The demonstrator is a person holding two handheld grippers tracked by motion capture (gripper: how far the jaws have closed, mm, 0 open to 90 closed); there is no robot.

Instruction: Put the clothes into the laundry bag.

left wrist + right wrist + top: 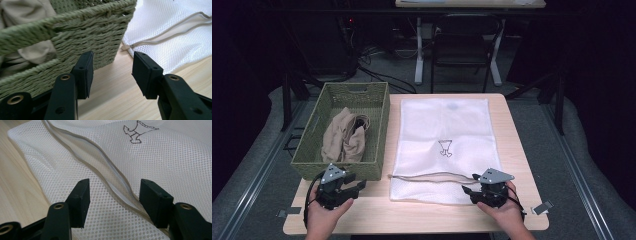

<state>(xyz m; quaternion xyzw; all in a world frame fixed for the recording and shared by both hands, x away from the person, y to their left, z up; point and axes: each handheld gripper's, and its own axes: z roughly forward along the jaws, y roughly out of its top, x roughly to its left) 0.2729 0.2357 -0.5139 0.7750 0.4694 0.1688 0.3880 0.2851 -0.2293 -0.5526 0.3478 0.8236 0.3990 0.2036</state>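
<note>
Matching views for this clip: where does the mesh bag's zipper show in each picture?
High view: the zipper runs across the mesh bag near its front edge, between the two grippers.
Left gripper view: upper right, zipper slanting beside the basket.
Right gripper view: centre, zipper gaping open, ending between the jaws.
Shared landmark: the wooden table.
</note>
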